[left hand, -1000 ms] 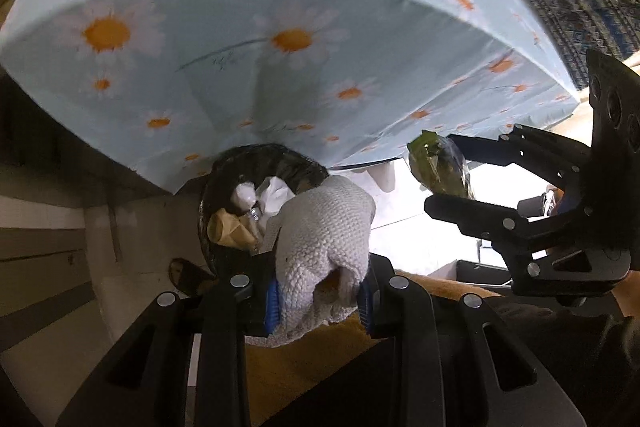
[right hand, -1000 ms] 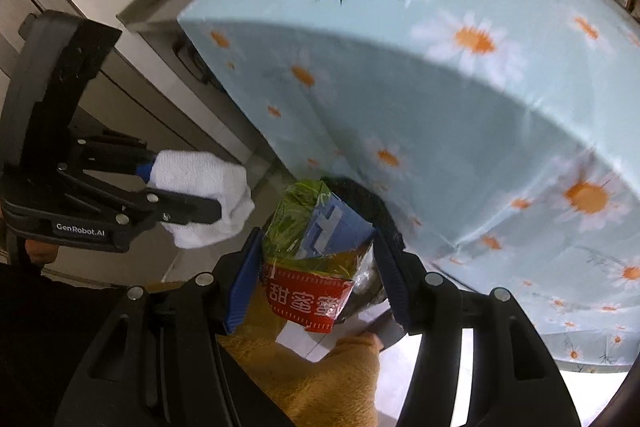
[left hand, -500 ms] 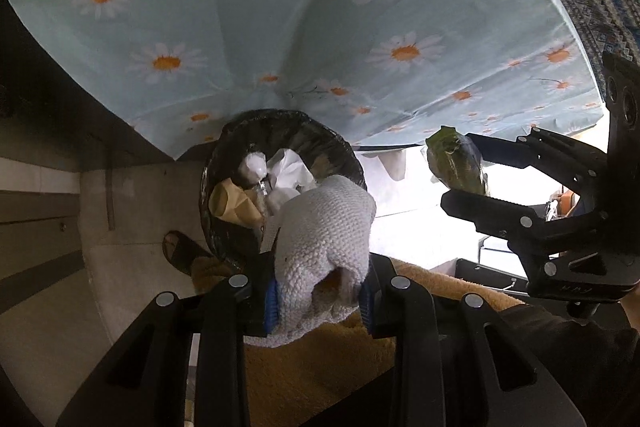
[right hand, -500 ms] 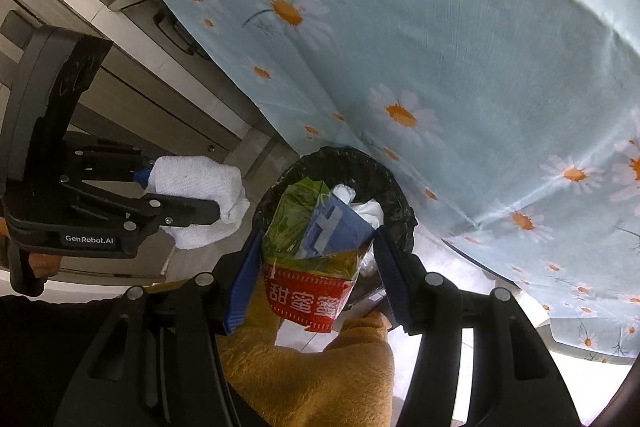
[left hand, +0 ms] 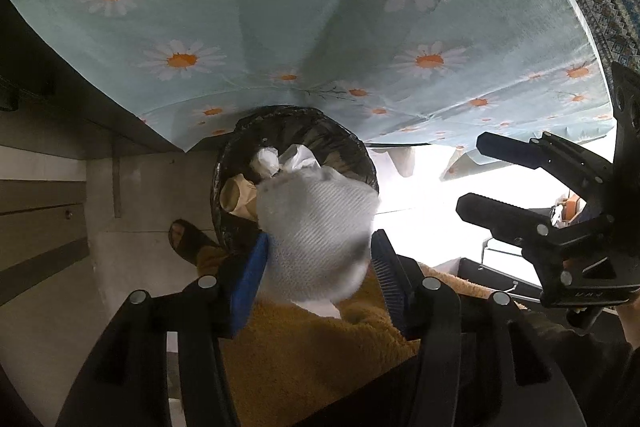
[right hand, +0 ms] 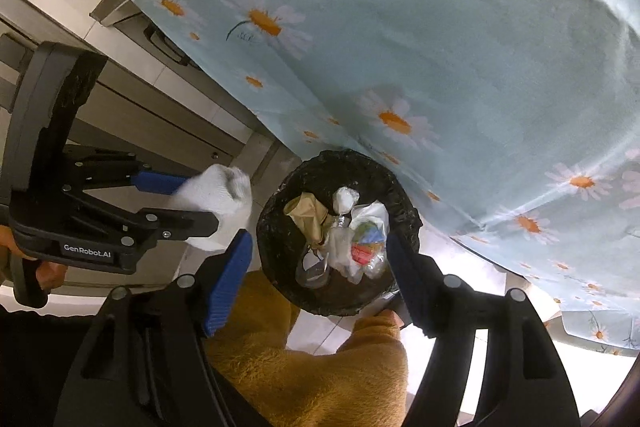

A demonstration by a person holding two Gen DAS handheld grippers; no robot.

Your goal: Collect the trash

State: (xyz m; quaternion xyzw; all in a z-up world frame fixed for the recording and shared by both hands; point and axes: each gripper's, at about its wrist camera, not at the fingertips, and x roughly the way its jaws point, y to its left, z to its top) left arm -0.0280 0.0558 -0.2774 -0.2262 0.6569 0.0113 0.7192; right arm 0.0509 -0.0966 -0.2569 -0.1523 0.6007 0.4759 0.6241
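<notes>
1. Draped over the table and filling the upper part of both views: a pale blue tablecloth (right hand: 460,39) printed with white and orange daisies, its hem hanging just above the bin.
2. Below, close to the cameras: mustard-yellow fleece trousers (right hand: 304,367), with a sandalled foot (left hand: 188,241) showing on the pale floor beside the bin.
3. Standing on the floor under the cloth's edge: a round trash bin (right hand: 280,223) lined with a black bag, holding a crumpled brown paper bag (right hand: 306,215), white tissue wads and a colourful snack wrapper (right hand: 368,239) lying on top of the heap.
4. Held directly above the bin: the right gripper (right hand: 318,277), blue-padded jaws spread wide with nothing between them.
5. Positioned to the left of the bin and slightly higher: the left gripper (left hand: 318,267), jaws parted wider than the load, the left pad touching it and a gap at the right pad.
6. Sitting between those pads, blurred, over the bin's near rim: a white knitted cloth wad (left hand: 316,231), unclear whether gripped or loose.
</notes>
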